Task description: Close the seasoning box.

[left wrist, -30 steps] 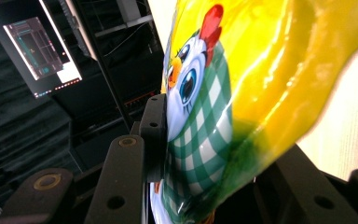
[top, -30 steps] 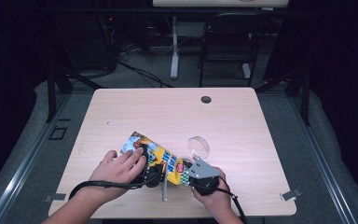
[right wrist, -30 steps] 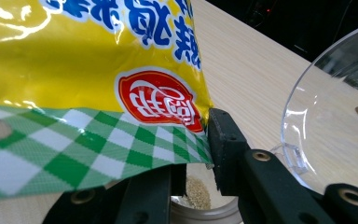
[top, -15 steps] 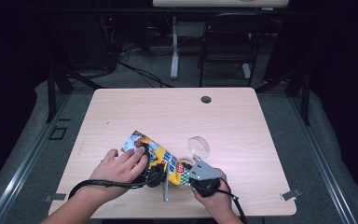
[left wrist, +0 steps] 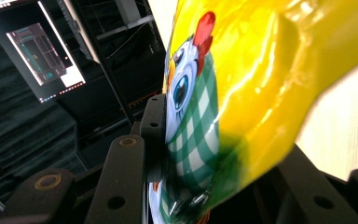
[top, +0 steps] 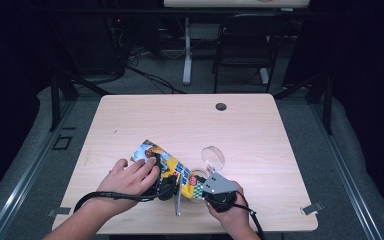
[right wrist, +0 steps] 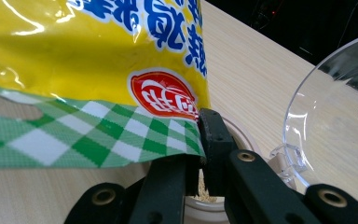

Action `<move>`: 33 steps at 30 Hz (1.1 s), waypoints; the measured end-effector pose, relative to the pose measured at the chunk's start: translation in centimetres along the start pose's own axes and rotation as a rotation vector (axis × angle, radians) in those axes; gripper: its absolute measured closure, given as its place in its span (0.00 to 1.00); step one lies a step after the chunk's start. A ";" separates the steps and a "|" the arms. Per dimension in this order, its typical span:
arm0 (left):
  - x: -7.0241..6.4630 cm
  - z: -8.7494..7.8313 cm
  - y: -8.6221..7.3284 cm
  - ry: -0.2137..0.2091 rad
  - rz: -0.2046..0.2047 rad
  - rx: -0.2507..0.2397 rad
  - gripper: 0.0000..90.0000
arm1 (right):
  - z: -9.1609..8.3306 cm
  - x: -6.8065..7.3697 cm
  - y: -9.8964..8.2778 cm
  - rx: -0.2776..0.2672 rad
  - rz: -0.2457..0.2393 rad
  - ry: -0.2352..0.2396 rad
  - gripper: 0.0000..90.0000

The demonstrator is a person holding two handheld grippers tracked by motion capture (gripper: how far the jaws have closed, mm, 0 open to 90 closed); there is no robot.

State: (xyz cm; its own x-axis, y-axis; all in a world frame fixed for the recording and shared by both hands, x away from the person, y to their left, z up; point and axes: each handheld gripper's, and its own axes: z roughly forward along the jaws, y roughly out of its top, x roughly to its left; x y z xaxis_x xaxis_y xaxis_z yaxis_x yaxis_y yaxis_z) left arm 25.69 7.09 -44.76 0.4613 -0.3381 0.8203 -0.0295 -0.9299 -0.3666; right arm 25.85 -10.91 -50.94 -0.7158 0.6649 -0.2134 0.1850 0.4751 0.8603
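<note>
glossy yellow snack bag with green check edge, pinched by left gripper and right gripper.

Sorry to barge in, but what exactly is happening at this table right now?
A person is working a yellow snack bag with two hand-held grippers at the near edge of the table. The left gripper clamps the bag's body, and the right gripper, whose jaws have just been closing, pinches the bag's green-checked edge. Right under that edge stands a small clear container with something pale and grainy inside, its clear lid hinged open beside it.
</note>
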 end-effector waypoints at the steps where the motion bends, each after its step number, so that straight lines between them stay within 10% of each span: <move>1: 0.0 0.0 0.0 -0.007 0.003 0.003 0.73 | 0.0 0.1 0.0 0.001 -0.007 0.002 0.97; 33: -0.3 -0.7 0.6 0.088 0.069 0.025 0.74 | -0.2 0.3 -0.2 -0.015 -0.011 -0.003 0.98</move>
State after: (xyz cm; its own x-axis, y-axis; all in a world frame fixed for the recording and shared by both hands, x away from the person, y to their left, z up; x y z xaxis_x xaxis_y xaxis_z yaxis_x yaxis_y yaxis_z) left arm 24.90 6.55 -44.91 0.3796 -0.4132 0.8277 -0.0359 -0.9006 -0.4331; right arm 25.46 -10.90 -51.14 -0.7160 0.6612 -0.2241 0.1667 0.4736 0.8648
